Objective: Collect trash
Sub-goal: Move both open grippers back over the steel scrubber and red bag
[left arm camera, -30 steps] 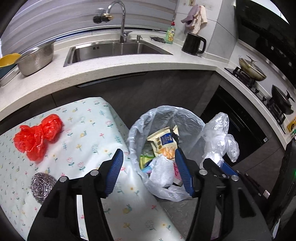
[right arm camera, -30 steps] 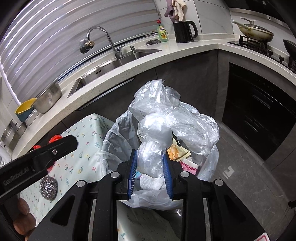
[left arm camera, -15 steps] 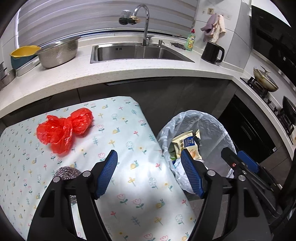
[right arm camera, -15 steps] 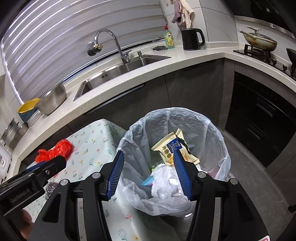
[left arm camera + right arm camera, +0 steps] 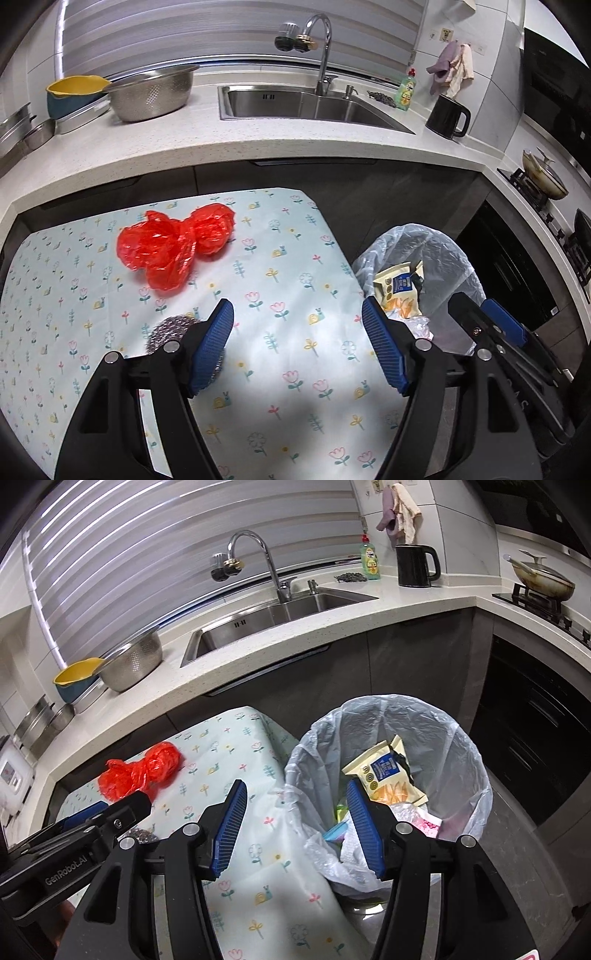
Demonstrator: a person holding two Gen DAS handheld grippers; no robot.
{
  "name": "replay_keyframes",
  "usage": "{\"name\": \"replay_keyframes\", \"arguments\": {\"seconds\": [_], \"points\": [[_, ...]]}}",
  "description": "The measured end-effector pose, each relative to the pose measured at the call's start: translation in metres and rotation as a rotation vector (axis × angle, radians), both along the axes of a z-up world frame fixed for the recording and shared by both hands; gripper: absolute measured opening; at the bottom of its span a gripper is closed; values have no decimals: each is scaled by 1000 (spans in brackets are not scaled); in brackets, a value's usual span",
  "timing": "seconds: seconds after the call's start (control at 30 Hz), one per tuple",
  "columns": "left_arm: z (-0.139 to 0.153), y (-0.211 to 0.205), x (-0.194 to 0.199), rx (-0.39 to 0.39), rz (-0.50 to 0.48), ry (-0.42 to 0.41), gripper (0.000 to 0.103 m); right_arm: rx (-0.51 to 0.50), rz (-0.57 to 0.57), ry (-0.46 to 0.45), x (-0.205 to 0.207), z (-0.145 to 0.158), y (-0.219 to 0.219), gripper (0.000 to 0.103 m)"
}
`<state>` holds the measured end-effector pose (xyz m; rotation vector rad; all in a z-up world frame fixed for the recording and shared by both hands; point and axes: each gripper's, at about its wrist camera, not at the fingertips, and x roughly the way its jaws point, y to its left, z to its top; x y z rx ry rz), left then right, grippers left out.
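Overhead, left gripper (image 5: 297, 341) above tablecloth (image 5: 288, 280), jaws apart

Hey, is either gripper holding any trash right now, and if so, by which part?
Nothing is held. The left gripper and the right gripper both have their jaws wide apart and empty. The red plastic bag lies untouched on the table.

Both hand-held grippers (image 5: 297, 341) (image 5: 295, 825) gape, apparently empty.
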<state>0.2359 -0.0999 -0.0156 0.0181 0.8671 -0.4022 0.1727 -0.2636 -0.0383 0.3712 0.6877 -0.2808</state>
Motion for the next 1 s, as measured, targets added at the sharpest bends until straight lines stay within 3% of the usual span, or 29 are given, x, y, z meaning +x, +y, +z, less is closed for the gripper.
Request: {"name": "replay_keyframes", "arguments": {"seconds": [0.13, 0.57, 0.8, 1.0], "points": [[-1, 17, 1, -1, 36, -5, 76, -4, 22, 2, 2, 2, 14, 55], [-32, 72, 9, 21, 135, 58, 78, -6, 98, 33, 19, -7, 64, 55], [-51, 88, 12, 50, 171, 79, 88, 1, 128, 50, 30, -17, 82, 55], [-72, 98, 20, 45, 197, 140, 88, 9, 146, 69, 39, -29, 90, 55]]}}
